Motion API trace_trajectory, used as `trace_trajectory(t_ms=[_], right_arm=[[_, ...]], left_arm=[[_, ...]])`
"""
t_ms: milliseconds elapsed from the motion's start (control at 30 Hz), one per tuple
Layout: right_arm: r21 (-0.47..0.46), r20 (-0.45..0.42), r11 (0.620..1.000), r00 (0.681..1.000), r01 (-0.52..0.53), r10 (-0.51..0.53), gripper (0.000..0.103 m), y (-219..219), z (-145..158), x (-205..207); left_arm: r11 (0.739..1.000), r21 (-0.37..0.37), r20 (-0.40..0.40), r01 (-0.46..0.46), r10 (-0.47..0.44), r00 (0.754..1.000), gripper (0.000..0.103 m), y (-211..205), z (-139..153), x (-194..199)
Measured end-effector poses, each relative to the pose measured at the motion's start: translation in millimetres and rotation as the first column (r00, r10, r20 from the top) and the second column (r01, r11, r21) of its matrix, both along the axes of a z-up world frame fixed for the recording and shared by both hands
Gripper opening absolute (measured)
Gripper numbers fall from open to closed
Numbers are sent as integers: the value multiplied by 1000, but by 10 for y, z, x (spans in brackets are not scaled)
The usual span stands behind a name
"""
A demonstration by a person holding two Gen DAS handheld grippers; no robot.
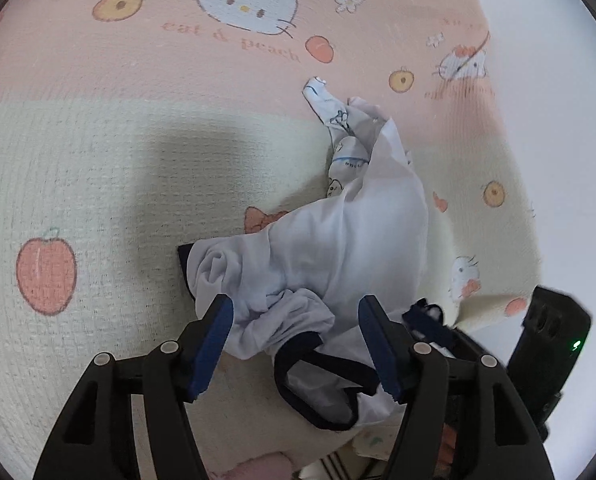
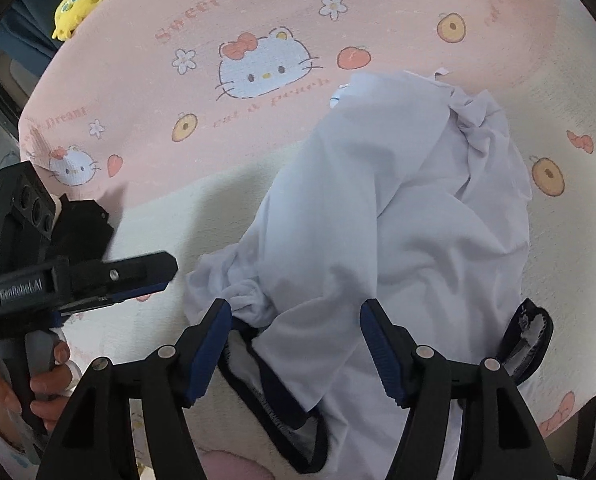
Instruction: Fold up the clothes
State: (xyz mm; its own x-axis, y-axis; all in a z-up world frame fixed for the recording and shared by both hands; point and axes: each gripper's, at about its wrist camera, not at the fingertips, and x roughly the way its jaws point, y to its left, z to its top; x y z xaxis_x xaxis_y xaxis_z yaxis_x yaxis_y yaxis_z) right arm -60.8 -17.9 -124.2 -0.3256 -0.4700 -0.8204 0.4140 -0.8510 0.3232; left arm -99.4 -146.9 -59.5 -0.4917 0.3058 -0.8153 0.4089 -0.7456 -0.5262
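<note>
Surface: pink and cream cat-and-peach blanket [image 1: 98, 168] filled both views, with a pale bare floor or wall at the right edge of the left wrist view.
Far left, right wrist view: a yellow plush toy [image 2: 80, 4] sat in the upper left corner, off the blanket.
Left gripper: left gripper [image 1: 296, 346] stood released, blue pads apart, nothing pressed between them; in the right wrist view it lay at the left edge, held by a hand [image 2: 46, 384], pointing toward the frame centre.
Garment: a crumpled white T-shirt [image 1: 350, 240] with navy trim lay on the blanket, in the lower centre-right of the left wrist view and the centre-right of the right wrist view.
Long axis: in the left wrist view it ran from the navy neckline [image 1: 318, 380] at lower centre up to a printed sleeve end [image 1: 318, 92] at upper centre-right.
Relation to the jaws: bunched cloth and the neckline lay in the gap of both grippers; the body of the shirt stretched away ahead and to the right.
Right gripper: right gripper [image 2: 296, 346] also hung released over the shirt, pads clear of the cloth as far as could be seen.
Nearer hand: judged the right one, being over the bulk of the shirt.
Hard to make out: the hem and second sleeve were buried in folds; whether the pad tips brushed the cloth could not be told; the neckline's lower part was cut off behind the fingers.
</note>
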Motion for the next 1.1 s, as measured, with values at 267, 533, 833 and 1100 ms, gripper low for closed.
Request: trace_trajectory(t_ms=[267, 533, 833, 1100], right_arm=[[6, -2, 999, 999, 33, -33, 67, 75, -70, -255], [-21, -10, 998, 998, 59, -59, 67, 265, 11, -502], [-55, 10, 994, 996, 90, -89, 67, 648, 33, -961], [-109, 91, 970, 974, 215, -206, 71, 1071, -46, -1484]], left_arm=[[1000, -17, 43, 15, -15, 999, 63, -14, -108, -276], [999, -28, 47, 28, -27, 999, 63, 4, -112, -613], [993, -36, 26, 117, -116, 993, 63, 88, -24, -1108], [988, -14, 13, 155, -155, 988, 63, 146, 33, -1681]])
